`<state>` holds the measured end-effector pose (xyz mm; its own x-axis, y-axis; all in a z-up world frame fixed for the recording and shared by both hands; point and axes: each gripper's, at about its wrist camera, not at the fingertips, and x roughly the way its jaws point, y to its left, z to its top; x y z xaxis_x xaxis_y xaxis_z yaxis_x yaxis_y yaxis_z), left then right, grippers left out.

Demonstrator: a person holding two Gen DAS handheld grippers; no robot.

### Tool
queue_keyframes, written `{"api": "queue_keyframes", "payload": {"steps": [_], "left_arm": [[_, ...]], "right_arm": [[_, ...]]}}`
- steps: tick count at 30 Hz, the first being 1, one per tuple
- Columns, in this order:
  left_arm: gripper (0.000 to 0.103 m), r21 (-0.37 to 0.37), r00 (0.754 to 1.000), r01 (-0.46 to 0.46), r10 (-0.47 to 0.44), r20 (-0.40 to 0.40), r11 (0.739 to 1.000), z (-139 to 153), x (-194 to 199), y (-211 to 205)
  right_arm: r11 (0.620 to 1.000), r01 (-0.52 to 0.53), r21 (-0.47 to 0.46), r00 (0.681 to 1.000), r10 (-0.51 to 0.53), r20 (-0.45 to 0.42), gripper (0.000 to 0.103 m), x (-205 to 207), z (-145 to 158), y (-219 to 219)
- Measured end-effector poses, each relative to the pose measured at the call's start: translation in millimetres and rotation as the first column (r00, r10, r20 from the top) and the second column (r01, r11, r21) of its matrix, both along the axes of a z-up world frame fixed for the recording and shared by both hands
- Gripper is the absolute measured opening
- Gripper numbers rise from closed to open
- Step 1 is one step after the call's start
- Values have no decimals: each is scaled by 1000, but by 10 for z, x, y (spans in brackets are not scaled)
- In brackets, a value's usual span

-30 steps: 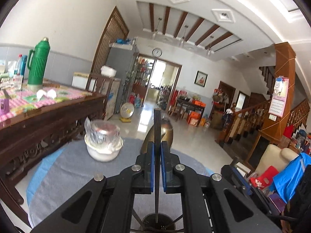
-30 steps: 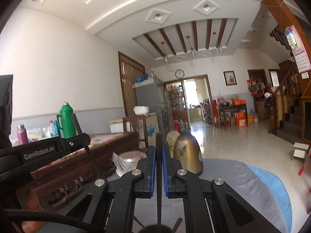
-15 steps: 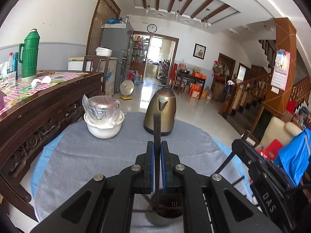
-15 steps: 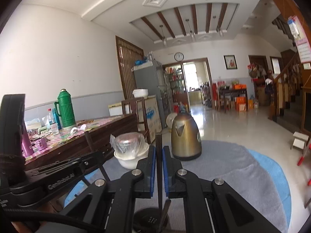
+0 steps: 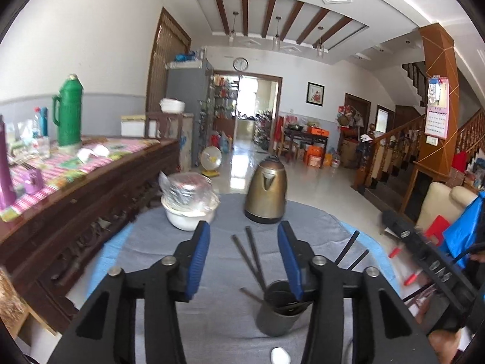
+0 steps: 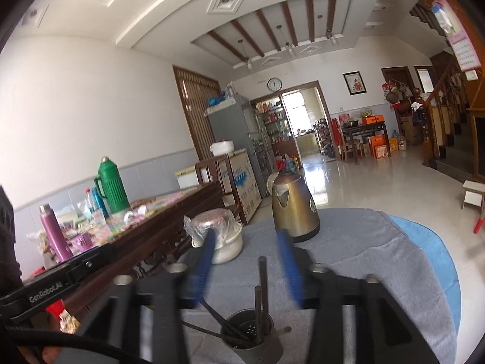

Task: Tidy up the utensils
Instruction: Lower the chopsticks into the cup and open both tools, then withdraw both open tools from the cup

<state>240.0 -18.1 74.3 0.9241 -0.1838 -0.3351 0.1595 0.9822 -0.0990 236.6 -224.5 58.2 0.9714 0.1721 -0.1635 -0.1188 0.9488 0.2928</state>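
Left view: my left tongs (image 5: pixel 244 261) have just been opening, jaws apart, nothing gripped. Chopsticks (image 5: pixel 253 257) stand in the dark holder cup (image 5: pixel 280 312) just below the right pad, on the grey bench (image 5: pixel 151 257).

Right view: my right tongs (image 6: pixel 247 264) have also just been opening, empty. Holder cup (image 6: pixel 251 344) sits below between the pads, chopsticks (image 6: pixel 262 291) upright inside.

One dark utensil holder (image 5: pixel 280 311) stands on the table (image 5: pixel 218 276), with at least four dark chopsticks (image 5: pixel 253 261) in it; the exact number cannot be told. One brass-coloured kettle (image 5: pixel 266 194) and one white bowl (image 5: pixel 189 217), with one plastic-wrapped metal dish (image 5: pixel 188 186) on it, stand toward the table's far edge. One small white object (image 5: pixel 279 356) lies at the near edge. Two hand-held grippers show: the left (image 5: pixel 244 257) and the right (image 6: pixel 247 262).
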Motion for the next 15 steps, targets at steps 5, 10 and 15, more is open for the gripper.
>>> {"api": "queue_keyframes", "payload": {"steps": [5, 10, 15], "left_arm": [[68, 14, 999, -35, 35, -1, 999, 15, -204, 80], [76, 28, 998, -35, 37, -44, 999, -67, -348, 46], [78, 63, 994, -17, 24, -106, 998, -230, -401, -26]], "right_arm": [[1000, 22, 4, 998, -22, 53, 57, -305, 86, -53], [999, 32, 5, 997, -32, 74, 57, -582, 163, -83], [999, 42, 7, 997, -43, 67, 58, -771, 164, -111]]}}
